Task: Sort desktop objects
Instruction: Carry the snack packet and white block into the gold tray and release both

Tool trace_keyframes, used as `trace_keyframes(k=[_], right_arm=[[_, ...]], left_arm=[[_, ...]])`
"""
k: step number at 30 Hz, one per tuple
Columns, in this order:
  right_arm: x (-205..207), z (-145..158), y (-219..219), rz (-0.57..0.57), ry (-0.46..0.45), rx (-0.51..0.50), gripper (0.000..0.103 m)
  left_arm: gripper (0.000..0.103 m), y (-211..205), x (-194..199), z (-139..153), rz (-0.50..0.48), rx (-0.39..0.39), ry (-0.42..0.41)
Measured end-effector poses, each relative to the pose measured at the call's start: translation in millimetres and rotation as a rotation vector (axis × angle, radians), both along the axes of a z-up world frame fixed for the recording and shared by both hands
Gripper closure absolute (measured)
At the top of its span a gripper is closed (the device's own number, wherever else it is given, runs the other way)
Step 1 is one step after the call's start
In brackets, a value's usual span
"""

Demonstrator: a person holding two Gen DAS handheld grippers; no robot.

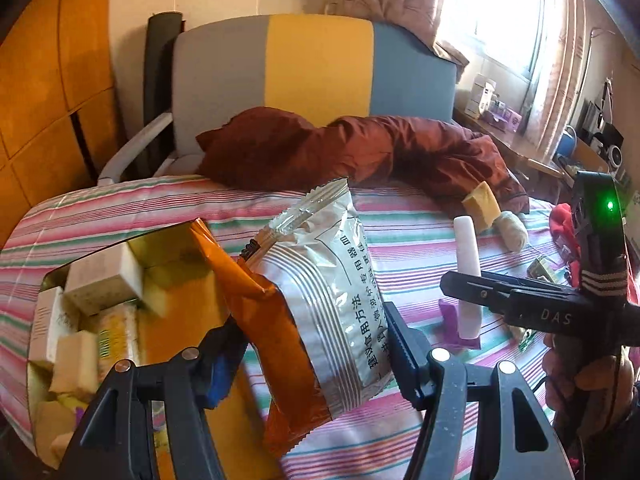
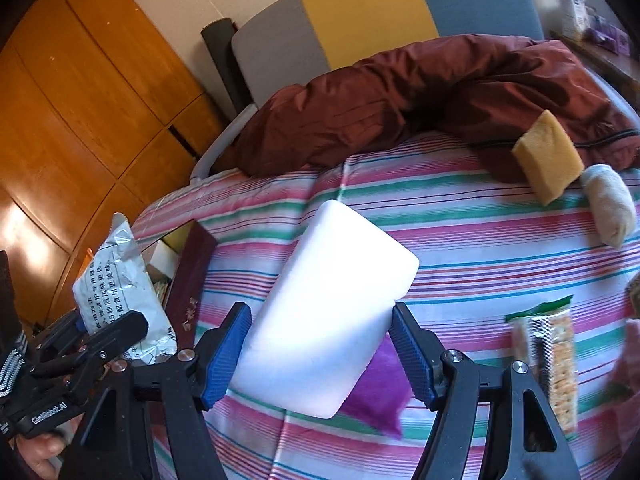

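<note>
My left gripper is shut on an orange and silver snack bag, which stands up between the blue pads. Just left of it lies an open gold-lined box holding several small cartons and sponges. My right gripper is shut on a white foam block, held above the striped bedsheet. In the left wrist view that block shows edge-on in the right gripper. The right wrist view shows the bag, the left gripper and the box's dark red side at the far left.
A purple piece lies under the foam block. A yellow sponge and a beige roll rest by a dark red jacket. A snack bar packet lies at the right. A padded chair stands behind.
</note>
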State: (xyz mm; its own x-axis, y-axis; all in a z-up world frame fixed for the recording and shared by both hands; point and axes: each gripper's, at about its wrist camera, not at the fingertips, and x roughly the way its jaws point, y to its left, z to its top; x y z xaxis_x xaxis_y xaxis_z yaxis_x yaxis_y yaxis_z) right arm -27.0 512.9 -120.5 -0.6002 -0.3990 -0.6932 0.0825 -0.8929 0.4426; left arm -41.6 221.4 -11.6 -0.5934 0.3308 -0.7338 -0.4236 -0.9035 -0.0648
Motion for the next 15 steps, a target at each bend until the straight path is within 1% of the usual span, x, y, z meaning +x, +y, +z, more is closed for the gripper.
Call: trace_keyframes(k=[7, 12, 15], right_arm=[[15.1, 14.7, -27.9, 0.04, 0.022, -0.016, 0.032], [32.5, 20.6, -59.2, 0.088, 0.023, -0.032, 0.032], [39.8, 21.3, -78.8, 0.117, 0.02, -0.038, 0.032]], left_arm=[[0.038, -32.7, 8.6, 0.0, 0.029, 0.022, -0.006], [0.038, -57.3, 18.6, -3.4, 0.047, 0.04, -0.01], [0.038, -76.1, 21.1, -6.2, 0.065, 0.064, -0.028]])
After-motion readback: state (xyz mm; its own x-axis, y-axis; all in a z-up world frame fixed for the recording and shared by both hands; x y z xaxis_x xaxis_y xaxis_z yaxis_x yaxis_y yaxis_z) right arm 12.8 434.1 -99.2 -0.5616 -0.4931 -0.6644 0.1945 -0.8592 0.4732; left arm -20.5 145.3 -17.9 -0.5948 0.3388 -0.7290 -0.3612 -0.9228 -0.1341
